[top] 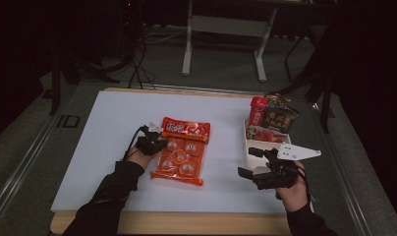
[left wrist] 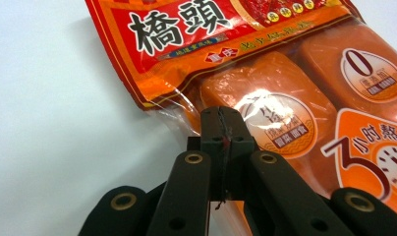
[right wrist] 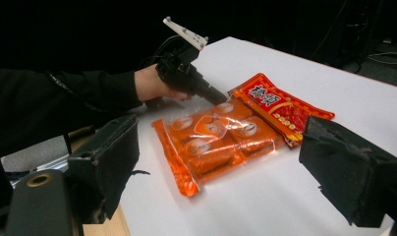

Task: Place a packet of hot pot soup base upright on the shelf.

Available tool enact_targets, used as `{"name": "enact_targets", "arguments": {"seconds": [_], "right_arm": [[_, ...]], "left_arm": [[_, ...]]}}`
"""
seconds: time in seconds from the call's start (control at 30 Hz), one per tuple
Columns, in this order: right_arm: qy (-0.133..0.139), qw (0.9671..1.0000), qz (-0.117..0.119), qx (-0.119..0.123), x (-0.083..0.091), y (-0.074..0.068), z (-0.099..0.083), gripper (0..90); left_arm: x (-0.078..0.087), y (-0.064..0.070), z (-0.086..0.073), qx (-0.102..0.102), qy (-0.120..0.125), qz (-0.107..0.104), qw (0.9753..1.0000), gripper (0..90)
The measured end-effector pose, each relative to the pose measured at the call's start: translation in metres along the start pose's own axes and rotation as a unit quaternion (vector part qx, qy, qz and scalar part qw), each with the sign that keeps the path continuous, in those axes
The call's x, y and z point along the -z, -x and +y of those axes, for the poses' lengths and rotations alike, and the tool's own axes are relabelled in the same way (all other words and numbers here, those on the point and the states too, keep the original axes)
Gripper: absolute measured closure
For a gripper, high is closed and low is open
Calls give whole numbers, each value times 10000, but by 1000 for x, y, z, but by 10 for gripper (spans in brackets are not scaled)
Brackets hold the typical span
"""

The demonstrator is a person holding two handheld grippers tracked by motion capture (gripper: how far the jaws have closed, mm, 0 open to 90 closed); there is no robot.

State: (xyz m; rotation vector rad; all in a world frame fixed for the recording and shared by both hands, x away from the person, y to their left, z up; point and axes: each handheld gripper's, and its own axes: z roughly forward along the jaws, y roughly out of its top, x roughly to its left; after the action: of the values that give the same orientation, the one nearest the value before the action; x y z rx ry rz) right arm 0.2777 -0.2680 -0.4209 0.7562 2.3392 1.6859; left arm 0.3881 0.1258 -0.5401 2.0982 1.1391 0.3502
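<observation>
high view: white table (top: 113, 162) amid dark room, left claw (top: 159, 142) pinching orange packet (top: 182, 157), right claw (top: 250, 162) wide.

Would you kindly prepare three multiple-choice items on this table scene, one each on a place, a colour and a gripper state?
1. Where does the white tray of snack packs stand?
A. at the table's right edge
B. at the table's left edge
C. on the floor

2. What is the main colour of the large packet in the middle?
A. blue
B. orange
C. green

3. How do the right gripper jaws stand?
A. wide apart
B. shut on the packet
C. shut on the tray

Key: 1 A, the high view shows it beside the right gripper; 2 B, orange with a red header; 3 A, a broad gap shows in the right gripper view.
</observation>
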Motion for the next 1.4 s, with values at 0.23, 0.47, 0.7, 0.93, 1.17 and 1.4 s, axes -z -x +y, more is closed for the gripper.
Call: {"name": "enact_targets", "arguments": {"seconds": [0.23,0.47,0.7,0.93,1.17,1.4], "right_arm": [[11,10000,-8,-7,1,0,0,148],[6,10000,-9,-3,1,-1,1,149],[12,10000,-4,-18,1,0,0,149],[10,10000,-8,-46,1,1,-2,149],[6,10000,8,-55,1,2,-3,149],[20,10000,21,-59,1,2,-3,149]], "left_arm": [[-2,24,2,-216,-145,-296,9992,900],[-4,34,5,-319,-187,-513,9980,899],[-8,22,16,-30,-88,-455,9989,897],[-19,18,30,-9,-48,-334,9994,897],[-29,22,42,-19,-103,-348,9993,897],[-38,32,46,-155,-286,-356,9988,900]]}}
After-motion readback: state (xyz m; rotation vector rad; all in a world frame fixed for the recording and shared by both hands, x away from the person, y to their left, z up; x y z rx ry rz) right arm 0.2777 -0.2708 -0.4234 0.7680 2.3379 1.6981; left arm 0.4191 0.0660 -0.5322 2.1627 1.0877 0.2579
